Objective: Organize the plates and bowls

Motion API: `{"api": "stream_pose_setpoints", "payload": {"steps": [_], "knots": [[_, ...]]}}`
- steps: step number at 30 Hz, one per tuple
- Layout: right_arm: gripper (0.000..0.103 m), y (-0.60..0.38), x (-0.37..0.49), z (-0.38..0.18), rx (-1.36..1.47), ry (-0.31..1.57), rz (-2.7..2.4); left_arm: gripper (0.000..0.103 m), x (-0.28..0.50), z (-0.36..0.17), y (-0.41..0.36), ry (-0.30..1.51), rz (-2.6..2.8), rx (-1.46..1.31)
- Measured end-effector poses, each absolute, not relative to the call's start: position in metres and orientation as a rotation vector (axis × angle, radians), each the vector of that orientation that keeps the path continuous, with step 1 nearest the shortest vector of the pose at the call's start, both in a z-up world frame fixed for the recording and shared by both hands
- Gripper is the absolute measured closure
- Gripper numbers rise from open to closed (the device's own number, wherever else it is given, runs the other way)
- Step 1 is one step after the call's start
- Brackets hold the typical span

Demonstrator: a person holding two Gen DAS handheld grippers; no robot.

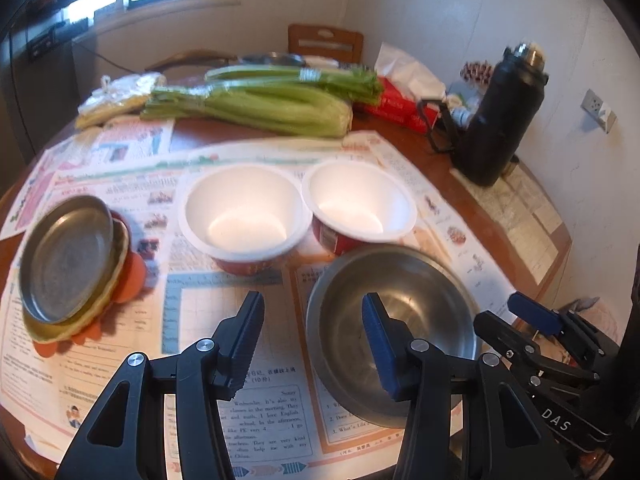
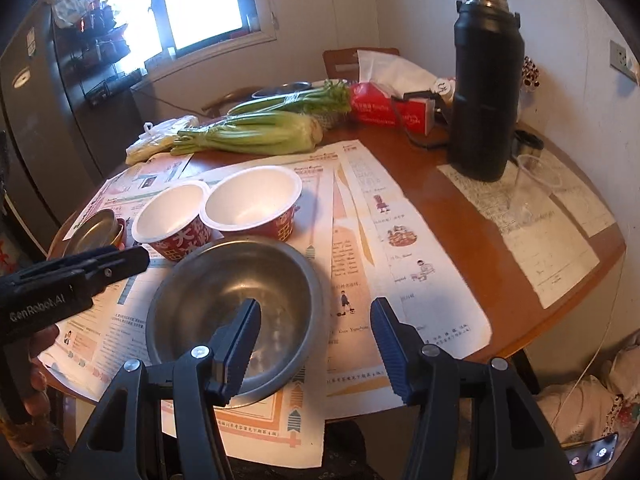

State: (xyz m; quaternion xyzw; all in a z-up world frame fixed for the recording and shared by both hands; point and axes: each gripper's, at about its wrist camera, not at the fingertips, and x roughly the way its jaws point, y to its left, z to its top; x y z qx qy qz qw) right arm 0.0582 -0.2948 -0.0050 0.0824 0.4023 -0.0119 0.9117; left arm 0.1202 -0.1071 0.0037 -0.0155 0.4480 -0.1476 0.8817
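Observation:
A steel bowl (image 1: pixel 420 292) (image 2: pixel 240 276) sits on newspaper near the table's front edge. Behind it stand two red paper bowls with white insides (image 1: pixel 244 212) (image 1: pixel 360 200) (image 2: pixel 168 216) (image 2: pixel 252 200), side by side. At the left a steel plate (image 1: pixel 68 256) (image 2: pixel 96 228) lies tilted on a yellowish plate and an orange one. My left gripper (image 1: pixel 313 298) (image 2: pixel 100 264) hovers open, with the steel bowl's left rim in line with its jaws. My right gripper (image 2: pixel 316 304) (image 1: pixel 504 312) is open over the bowl's right rim, not touching it.
Celery bunches (image 1: pixel 260 104) and a red tissue box (image 2: pixel 384 110) lie at the back. A tall black flask (image 2: pixel 484 96) and a clear plastic cup (image 2: pixel 532 188) stand at the right. The round wooden table (image 2: pixel 460 216) is covered with newspaper sheets. A chair (image 1: pixel 326 42) stands behind.

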Motion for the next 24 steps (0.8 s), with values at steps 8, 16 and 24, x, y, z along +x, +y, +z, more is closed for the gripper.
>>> {"api": "stream_pose_setpoints", "payload": {"steps": [8,16,24], "knots": [[0.047,-0.289,0.073,-0.030,0.170,0.882,0.015,0.051,0.132,-0.029,-0.120,1.016,-0.330,-0.022],[0.056,-0.280,0.077,-0.039,0.119,0.876,0.049,0.051,0.140,-0.046,-0.128,1.052,-0.347,-0.023],[0.065,-0.276,0.080,-0.046,0.110,0.889,0.069,0.062,0.144,-0.053,-0.135,1.065,-0.381,-0.033]]}}
